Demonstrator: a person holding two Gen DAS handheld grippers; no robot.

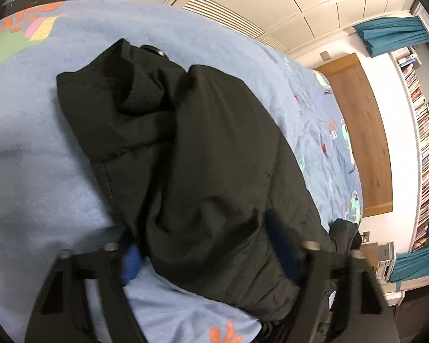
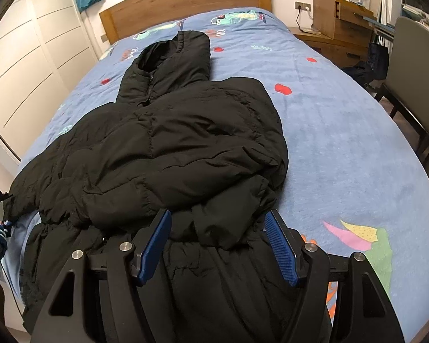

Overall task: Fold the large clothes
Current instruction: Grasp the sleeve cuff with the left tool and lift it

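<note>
Both grippers gape over the black jacket [image 2: 168, 148]: right gripper [image 2: 217, 245] at its hem, left gripper [image 1: 208, 254] straddling a fold, on the bed's [image 2: 343, 148] near edge.

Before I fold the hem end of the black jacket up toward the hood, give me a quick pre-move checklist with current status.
1. Right claw open over the hem: ok, pads spread with fabric between them, not clamped.
2. Left claw open around the black jacket: ok, pads wide apart either side of the fabric.
3. Sleeves folded onto the body: ok, both lie across the front.
4. Hood flat: not ok, it stands bunched toward the headboard.
5. Hem fully on the bed: not ok, it hangs over the near edge.
6. Pads gripping all layers: cannot tell.
</note>
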